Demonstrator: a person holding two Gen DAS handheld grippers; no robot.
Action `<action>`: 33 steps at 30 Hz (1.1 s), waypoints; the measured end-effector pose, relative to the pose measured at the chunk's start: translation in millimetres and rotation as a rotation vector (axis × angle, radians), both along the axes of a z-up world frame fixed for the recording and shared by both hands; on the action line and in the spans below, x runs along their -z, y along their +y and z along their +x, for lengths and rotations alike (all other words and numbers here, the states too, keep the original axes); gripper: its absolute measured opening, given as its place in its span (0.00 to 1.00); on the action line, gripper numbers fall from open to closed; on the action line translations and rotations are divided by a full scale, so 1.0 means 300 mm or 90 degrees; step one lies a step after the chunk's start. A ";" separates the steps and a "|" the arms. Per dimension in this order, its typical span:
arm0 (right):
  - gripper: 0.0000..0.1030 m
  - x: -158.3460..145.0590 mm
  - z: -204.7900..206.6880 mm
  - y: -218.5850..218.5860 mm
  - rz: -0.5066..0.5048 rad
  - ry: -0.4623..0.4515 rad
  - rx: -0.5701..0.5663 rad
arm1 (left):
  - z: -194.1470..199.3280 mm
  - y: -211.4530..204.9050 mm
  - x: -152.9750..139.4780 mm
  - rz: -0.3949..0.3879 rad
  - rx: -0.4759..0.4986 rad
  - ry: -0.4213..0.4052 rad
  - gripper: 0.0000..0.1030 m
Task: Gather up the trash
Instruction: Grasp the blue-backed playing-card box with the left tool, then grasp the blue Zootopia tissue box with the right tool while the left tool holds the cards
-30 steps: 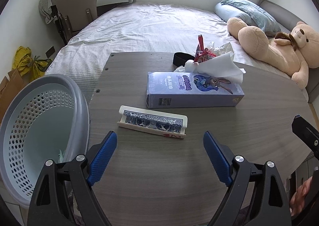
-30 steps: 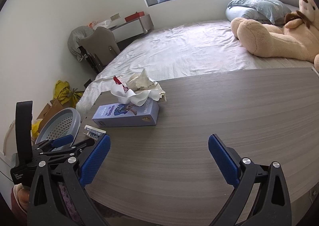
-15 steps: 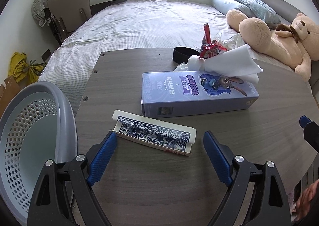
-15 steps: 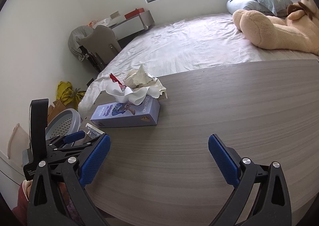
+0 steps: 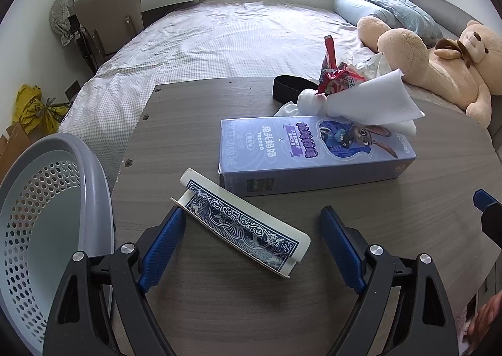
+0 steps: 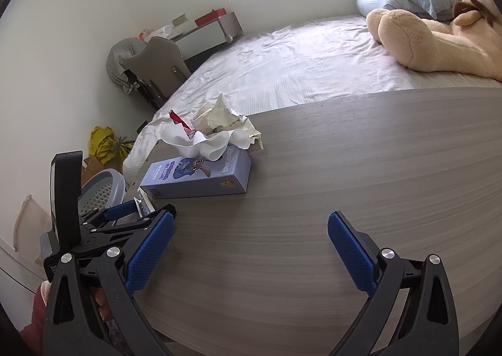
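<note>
A grey wood-grain bench point(image 5: 219, 309) stands at the foot of a bed point(image 5: 219, 33) on which one big teddy bear point(image 5: 439, 61) lies. The left gripper point(image 5: 252, 235) has its jaws wide open around one tilted playing-card box point(image 5: 241, 224), the left pad just touching its corner, nothing clamped; the right gripper point(image 6: 249, 251) hangs over bare wood with jaws equally wide and empty. One purple tissue box point(image 5: 313, 155) lies just beyond the cards with a white tissue point(image 5: 370, 102) sticking out, one red wrapper point(image 5: 335, 73) and crumpled paper point(image 6: 219, 116) behind it, and one perforated grey basket point(image 5: 94, 186) sits beside the bench's left edge, its contents not visible.
</note>
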State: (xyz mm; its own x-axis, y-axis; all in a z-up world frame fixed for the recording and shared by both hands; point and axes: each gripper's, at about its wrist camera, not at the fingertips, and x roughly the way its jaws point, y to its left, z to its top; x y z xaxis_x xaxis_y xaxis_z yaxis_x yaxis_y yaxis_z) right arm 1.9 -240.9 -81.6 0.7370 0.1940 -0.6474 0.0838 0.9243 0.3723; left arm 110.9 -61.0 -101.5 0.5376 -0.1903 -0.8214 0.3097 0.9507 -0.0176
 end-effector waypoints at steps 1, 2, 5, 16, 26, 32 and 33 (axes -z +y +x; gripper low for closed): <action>0.94 0.000 0.000 -0.002 0.001 0.000 0.001 | -0.003 0.003 -0.002 -0.004 0.000 -0.002 0.77; 0.94 0.001 0.000 -0.004 0.001 0.000 0.002 | -0.008 0.004 -0.005 -0.003 0.000 -0.006 0.68; 0.94 0.000 -0.002 -0.003 0.003 -0.001 0.002 | -0.025 0.009 -0.012 -0.006 0.003 -0.011 0.50; 0.94 -0.010 -0.010 0.027 -0.008 -0.007 -0.005 | -0.071 0.074 -0.023 -0.047 -0.019 0.013 0.16; 0.94 -0.025 0.014 0.044 -0.036 -0.012 -0.005 | -0.130 0.132 -0.081 -0.058 -0.043 -0.019 0.16; 0.94 -0.043 0.053 0.050 -0.053 -0.023 -0.001 | -0.138 0.155 -0.133 -0.069 -0.052 -0.045 0.16; 0.94 -0.045 0.064 0.053 -0.056 -0.022 0.000 | -0.138 0.156 -0.139 -0.069 -0.053 -0.048 0.16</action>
State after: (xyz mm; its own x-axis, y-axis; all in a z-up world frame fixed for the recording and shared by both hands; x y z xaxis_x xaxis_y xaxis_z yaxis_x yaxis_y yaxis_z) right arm 21.1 -225.1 -68.0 0.7596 0.1374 -0.6357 0.0717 0.9538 0.2918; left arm 69.4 -14.2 -59.9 0.6145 -0.2283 -0.7552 0.2345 0.9668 -0.1014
